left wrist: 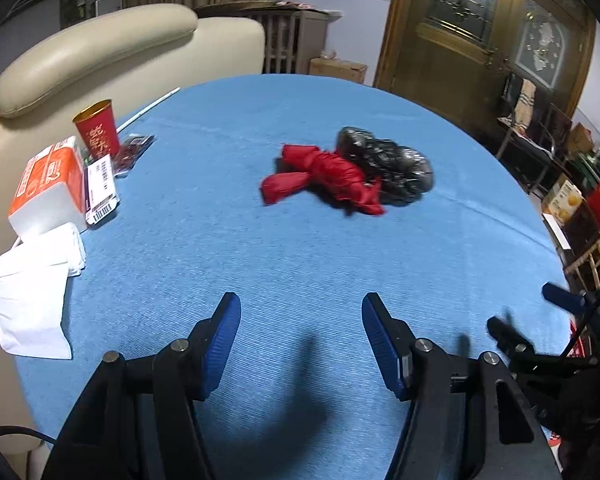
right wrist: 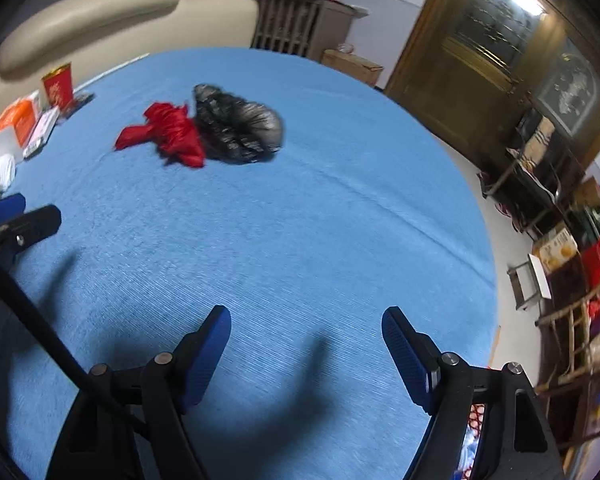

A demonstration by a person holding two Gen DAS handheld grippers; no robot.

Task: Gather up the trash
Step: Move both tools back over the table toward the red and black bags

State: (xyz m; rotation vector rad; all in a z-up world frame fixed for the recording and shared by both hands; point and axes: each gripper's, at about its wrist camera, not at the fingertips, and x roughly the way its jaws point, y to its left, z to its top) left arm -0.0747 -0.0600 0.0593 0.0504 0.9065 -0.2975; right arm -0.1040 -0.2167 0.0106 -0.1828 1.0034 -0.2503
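Note:
A crumpled red plastic bag (left wrist: 328, 178) and a crumpled black plastic bag (left wrist: 388, 164) lie touching on the blue tablecloth (left wrist: 260, 264). They also show in the right wrist view, red bag (right wrist: 168, 132) and black bag (right wrist: 236, 124). My left gripper (left wrist: 300, 320) is open and empty, above the cloth, well short of the bags. My right gripper (right wrist: 306, 334) is open and empty, near the table's front. Its fingers (left wrist: 560, 300) show at the right edge of the left wrist view.
At the table's left stand a red paper cup (left wrist: 98, 128), an orange-and-white tissue pack (left wrist: 48, 188), a labelled box (left wrist: 100, 188), a dark wrapper (left wrist: 134, 148) and white tissues (left wrist: 32, 280). A cream sofa (left wrist: 100, 52) is behind. Cluttered shelves (right wrist: 560, 220) are on the right.

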